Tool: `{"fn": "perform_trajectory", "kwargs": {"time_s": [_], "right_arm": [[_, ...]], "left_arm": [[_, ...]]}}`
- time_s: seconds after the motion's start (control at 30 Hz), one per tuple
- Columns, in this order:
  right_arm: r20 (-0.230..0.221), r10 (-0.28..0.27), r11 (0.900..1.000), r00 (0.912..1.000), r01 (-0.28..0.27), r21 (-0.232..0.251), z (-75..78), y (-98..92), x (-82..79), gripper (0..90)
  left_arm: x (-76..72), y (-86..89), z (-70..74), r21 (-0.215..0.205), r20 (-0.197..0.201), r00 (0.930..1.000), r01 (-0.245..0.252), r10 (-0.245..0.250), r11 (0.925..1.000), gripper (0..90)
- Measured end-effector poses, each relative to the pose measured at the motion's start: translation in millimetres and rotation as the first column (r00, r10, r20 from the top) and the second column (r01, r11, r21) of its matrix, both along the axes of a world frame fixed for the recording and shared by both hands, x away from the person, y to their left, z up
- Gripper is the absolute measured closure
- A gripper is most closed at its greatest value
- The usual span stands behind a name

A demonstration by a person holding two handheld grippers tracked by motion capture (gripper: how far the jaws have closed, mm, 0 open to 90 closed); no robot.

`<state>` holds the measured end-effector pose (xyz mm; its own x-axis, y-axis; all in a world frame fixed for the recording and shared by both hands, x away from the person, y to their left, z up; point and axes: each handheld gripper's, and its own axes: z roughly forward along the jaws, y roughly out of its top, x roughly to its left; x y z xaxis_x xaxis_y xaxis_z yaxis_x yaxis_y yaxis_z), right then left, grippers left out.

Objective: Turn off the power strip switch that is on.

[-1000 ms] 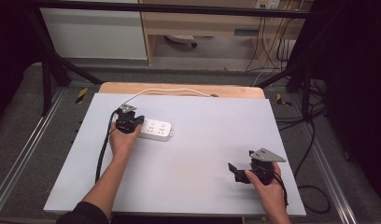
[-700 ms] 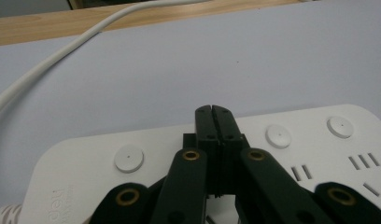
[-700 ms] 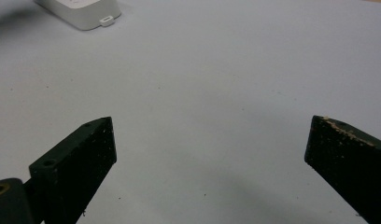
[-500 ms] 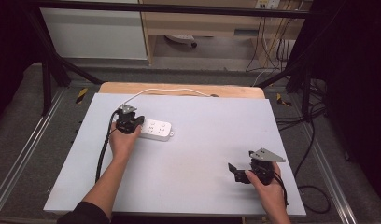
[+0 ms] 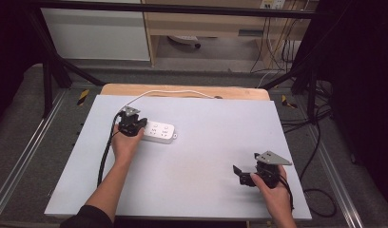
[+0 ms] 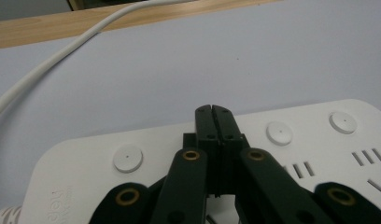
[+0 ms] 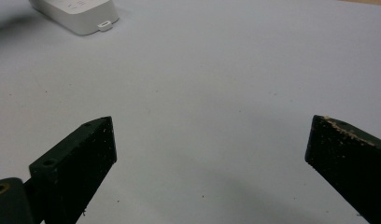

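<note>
The white power strip (image 5: 156, 132) lies flat on the pale grey worktop (image 5: 206, 156), toward its far left part, with its socket face up and its white cable (image 5: 168, 91) curving away over the wooden edge at the back. Lying this way, its round buttons and slots are open to reach from above, which is probably why it was set so.

The left tongs (image 5: 135, 127) sit over the strip's left end. In the left gripper view the two black jaws are pressed together with nothing between them, and their joined tip (image 6: 212, 112) rests on or just above the strip's top face (image 6: 319, 149), between two of the round buttons. One such button (image 6: 128, 158) lies to the left of the jaws and another (image 6: 278, 133) to the right. A closed, narrow tip suits pressing a small switch better than spread jaws would, so the work in hand looks like poking a button rather than gripping; whether the tip actually touches the plastic I cannot tell.

The right tongs (image 5: 244, 175) rest well apart from the strip, near the worktop's near right corner, jaws spread wide and empty; their left pad (image 7: 79, 158) hangs over bare surface. They seem simply parked.

Faint embossed lettering shows at the strip's near left corner (image 6: 55, 215), too blurred to read. No other brand or label is legible.
</note>
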<state>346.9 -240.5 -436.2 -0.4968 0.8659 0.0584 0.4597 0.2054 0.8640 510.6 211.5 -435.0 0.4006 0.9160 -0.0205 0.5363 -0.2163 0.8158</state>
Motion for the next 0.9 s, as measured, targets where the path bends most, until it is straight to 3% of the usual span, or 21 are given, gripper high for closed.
{"fn": "perform_trajectory", "kwargs": {"time_s": [0.9], "right_arm": [[0.003,-0.004,1.0,1.0,0.004,0.013,1.9,-1.8,-1.0,2.5]], "left_arm": [[-2.4,-3.0,-1.3,0.001,0.013,0.9997,-0.021,0.021,0.9998,90.0]]}}
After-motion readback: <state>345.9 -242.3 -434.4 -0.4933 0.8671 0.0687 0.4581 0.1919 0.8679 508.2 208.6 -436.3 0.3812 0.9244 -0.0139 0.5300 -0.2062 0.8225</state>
